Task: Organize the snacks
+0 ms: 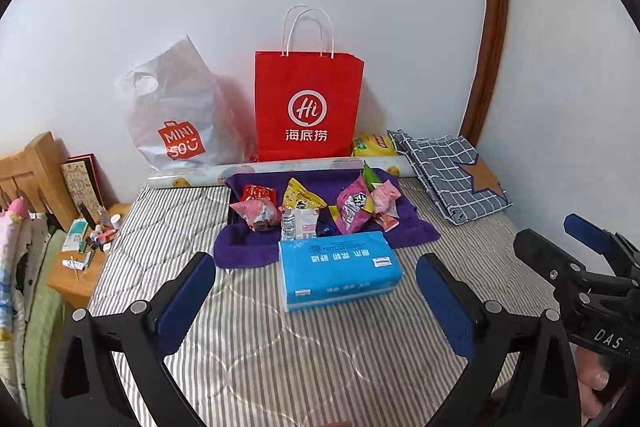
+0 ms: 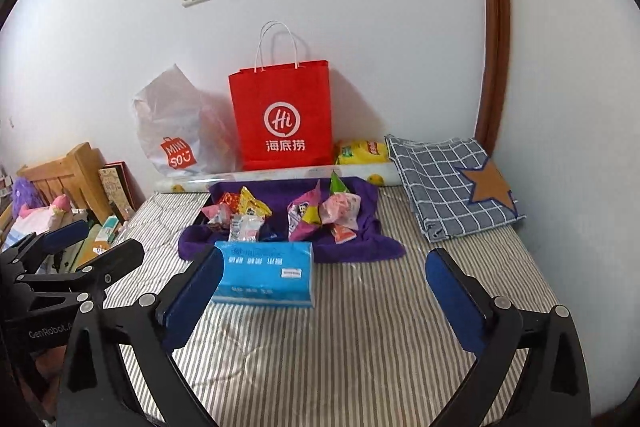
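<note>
Snack packets point(image 1: 316, 211) heaped on a purple towel point(image 1: 240, 247) at the centre of a striped mattress point(image 1: 320, 347), pink, yellow and red wrappers touching one another; blue tissue pack point(image 1: 340, 269) just beside the towel at six o'clock; red paper bag point(image 1: 308, 107) upright against the wall at twelve, white plastic bag point(image 1: 180, 115) at eleven, folded checked cloth point(image 1: 452, 175) at two; left gripper point(image 1: 316, 303) and right gripper point(image 2: 324, 295) both spread wide and empty at six o'clock, well short of the snacks, nothing between the blue pads
</note>
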`<state>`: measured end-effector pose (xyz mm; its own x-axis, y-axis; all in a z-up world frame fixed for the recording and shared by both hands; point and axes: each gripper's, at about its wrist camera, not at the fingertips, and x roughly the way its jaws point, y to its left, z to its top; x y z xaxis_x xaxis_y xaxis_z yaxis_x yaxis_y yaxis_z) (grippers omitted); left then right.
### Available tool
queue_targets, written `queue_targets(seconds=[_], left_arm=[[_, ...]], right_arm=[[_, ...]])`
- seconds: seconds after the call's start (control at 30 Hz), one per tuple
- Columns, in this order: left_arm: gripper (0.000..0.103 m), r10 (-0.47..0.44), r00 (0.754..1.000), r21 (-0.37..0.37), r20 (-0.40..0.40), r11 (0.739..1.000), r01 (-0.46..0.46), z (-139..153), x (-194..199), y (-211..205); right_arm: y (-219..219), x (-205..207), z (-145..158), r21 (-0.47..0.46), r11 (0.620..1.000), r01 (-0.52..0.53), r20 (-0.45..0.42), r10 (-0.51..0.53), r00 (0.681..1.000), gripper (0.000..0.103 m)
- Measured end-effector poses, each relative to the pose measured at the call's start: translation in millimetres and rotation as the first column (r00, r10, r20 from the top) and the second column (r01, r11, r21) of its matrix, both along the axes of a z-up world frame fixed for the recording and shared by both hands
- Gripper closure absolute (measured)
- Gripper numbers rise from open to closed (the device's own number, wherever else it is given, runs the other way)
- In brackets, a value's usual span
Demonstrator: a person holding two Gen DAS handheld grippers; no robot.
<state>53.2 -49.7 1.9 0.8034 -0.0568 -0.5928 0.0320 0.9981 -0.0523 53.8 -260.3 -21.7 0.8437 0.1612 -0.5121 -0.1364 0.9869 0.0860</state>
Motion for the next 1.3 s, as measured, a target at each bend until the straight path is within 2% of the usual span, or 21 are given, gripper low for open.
queue_targets(seconds=[0.5,1.3], left_arm=[[0.002,0.015,0.999,0.007,0.052,1.0,-0.016,11.9,-37.3,-8.0],[0.002,0.005,0.999,0.007,0.045,1.0,-0.006,10.7,-38.1,-14.7]], right_arm=[[-17.8,-50.7,6.4,-0.004,0.999,0.034,0.044,-0.034,0.998,0.003],[-23.9,-61.4,7.7,0.01,0.999,0.048,0.054,-0.048,0.997,0.003]])
